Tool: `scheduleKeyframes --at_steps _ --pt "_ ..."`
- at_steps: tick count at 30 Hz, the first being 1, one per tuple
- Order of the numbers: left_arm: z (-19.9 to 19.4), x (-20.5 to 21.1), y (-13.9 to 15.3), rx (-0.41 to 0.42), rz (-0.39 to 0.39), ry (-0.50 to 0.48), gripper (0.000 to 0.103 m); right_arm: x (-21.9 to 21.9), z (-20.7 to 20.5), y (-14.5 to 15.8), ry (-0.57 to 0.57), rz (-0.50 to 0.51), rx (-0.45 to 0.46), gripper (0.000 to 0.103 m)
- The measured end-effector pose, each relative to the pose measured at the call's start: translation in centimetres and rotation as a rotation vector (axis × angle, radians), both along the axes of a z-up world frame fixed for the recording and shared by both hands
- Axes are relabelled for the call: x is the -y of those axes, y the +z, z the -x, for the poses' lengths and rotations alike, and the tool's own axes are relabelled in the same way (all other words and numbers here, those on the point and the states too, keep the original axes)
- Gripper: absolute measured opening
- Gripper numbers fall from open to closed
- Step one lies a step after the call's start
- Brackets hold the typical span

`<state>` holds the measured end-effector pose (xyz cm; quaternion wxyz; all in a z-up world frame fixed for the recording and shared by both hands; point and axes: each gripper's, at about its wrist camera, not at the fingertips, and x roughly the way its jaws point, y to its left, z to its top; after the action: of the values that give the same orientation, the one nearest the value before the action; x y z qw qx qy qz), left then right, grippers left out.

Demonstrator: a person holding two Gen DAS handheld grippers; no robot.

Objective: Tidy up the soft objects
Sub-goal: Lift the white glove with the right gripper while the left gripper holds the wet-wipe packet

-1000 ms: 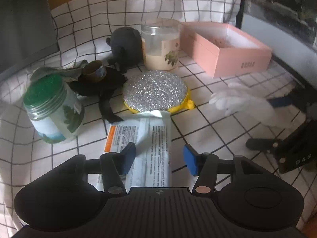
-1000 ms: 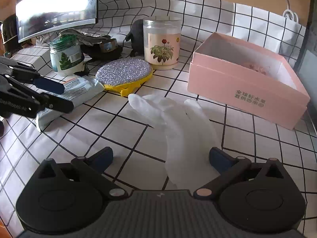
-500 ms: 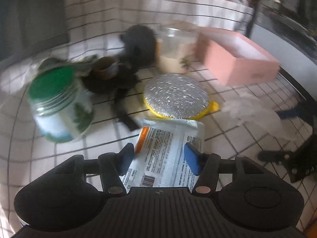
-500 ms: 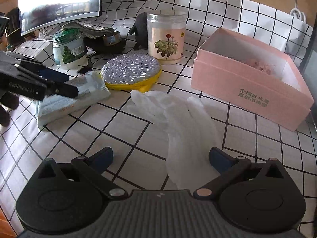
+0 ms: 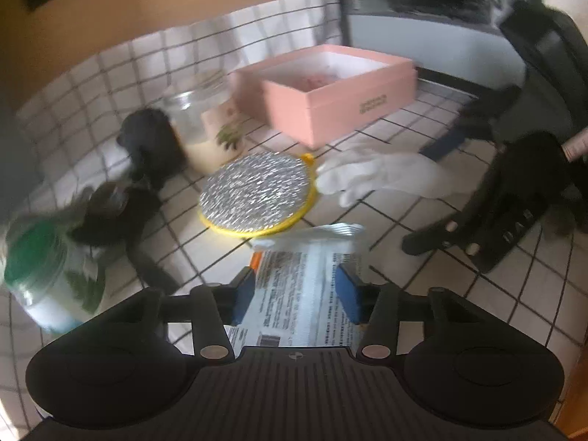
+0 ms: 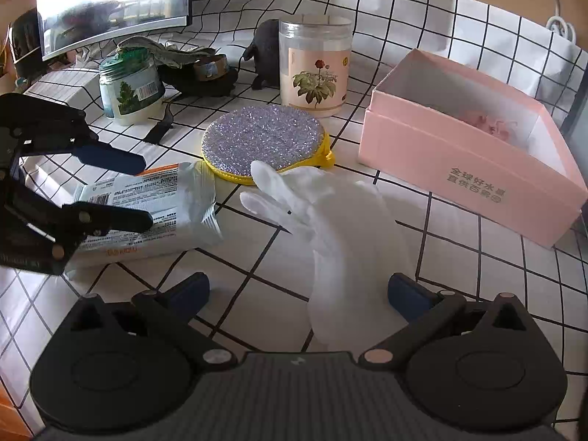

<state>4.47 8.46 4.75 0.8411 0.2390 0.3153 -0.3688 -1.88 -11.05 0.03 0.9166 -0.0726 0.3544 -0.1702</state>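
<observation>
My left gripper (image 5: 296,296) is shut on a white wipes pack (image 5: 305,286) and holds it tilted off the cloth; the pack also shows in the right wrist view (image 6: 154,205) between the left gripper's fingers (image 6: 110,160). A white glove (image 6: 341,228) lies flat on the checked cloth between the open fingers of my right gripper (image 6: 297,290), untouched by them. The glove (image 5: 382,176) lies right of a glittery round sponge (image 5: 257,193), which also shows in the right wrist view (image 6: 262,141). An open pink box (image 6: 474,139) stands at the right, with a pink item inside.
A clear flower-label jar (image 6: 314,64), a green-lidded jar (image 6: 128,86), a dark figurine (image 6: 266,53) and black items with a tape roll (image 6: 205,71) stand at the back. A monitor (image 6: 110,0) stands behind them. The checked cloth (image 6: 257,279) covers the table.
My left gripper has closed on the wipes pack, lifted it and swung right, toward the pink box. The right gripper has stayed over the glove, still open.
</observation>
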Motion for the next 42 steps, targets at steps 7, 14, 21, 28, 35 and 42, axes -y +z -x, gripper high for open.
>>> scheduleKeyframes --at_steps 7,14,21,28,35,42 --pt "-0.8 -0.3 -0.1 -0.077 0.055 0.023 0.047 0.0 0.0 0.0 0.005 -0.001 -0.006 0.103" --pt "-0.1 -0.1 0.2 -0.094 0.034 -0.049 0.049 -0.1 0.1 0.0 0.005 -0.001 -0.006 0.103" --pt "2.2 1.6 -0.8 -0.012 -0.086 -0.117 0.063 -0.2 0.0 0.2 0.002 -0.007 -0.020 0.102" --pt "1.0 1.2 -0.4 -0.053 -0.022 -0.042 0.063 0.1 1.2 2.8 -0.018 -0.036 0.039 0.097" --pt "0.3 1.8 -0.9 -0.033 -0.063 -0.039 0.075 0.5 2.3 4.0 -0.035 -0.013 0.060 0.097" --pt "-1.6 1.3 -0.9 -0.113 0.044 0.039 0.080 0.2 2.6 3.8 -0.024 -0.023 0.055 0.097"
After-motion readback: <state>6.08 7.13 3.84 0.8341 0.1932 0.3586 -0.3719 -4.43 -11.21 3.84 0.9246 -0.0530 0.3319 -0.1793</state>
